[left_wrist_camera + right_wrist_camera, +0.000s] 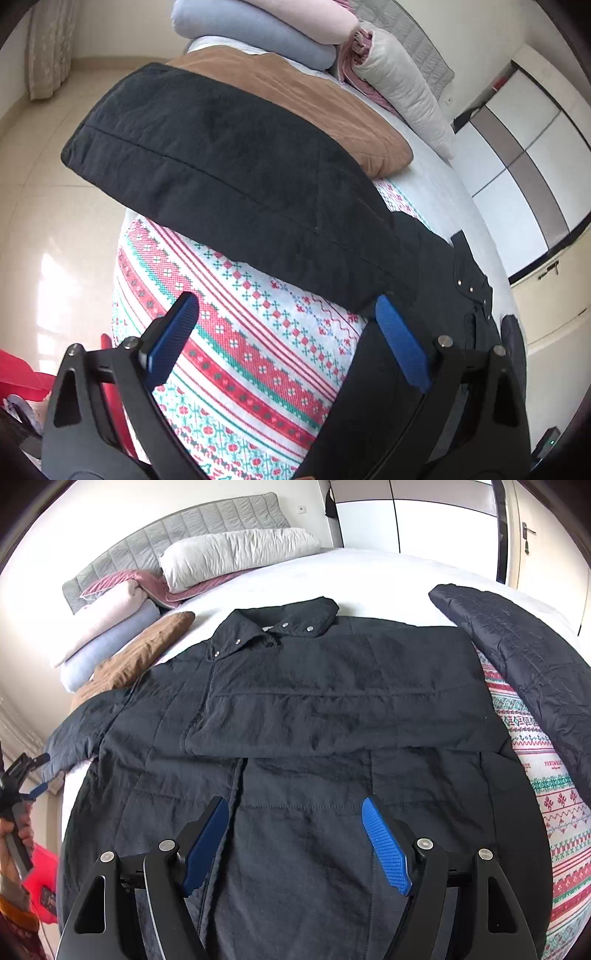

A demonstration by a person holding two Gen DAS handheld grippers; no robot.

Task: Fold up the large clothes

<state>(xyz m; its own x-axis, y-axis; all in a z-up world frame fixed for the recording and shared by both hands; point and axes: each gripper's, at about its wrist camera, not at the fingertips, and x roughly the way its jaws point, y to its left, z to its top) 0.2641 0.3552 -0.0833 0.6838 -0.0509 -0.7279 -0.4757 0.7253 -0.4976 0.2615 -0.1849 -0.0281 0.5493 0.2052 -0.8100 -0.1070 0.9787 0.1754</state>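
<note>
I see no readable label on the black quilted jacket (332,701), collar toward the headboard (177,528); both the left gripper (286,306) and the right gripper (293,806) gape, grasping nothing

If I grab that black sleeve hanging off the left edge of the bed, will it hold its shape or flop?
Probably flop: the sleeve already droops past the bed's edge. Its quilted padding looks puffy, so likely light and springy, unfolding unless pressed. The jacket fabric looks smooth, so perhaps slippery.
</note>
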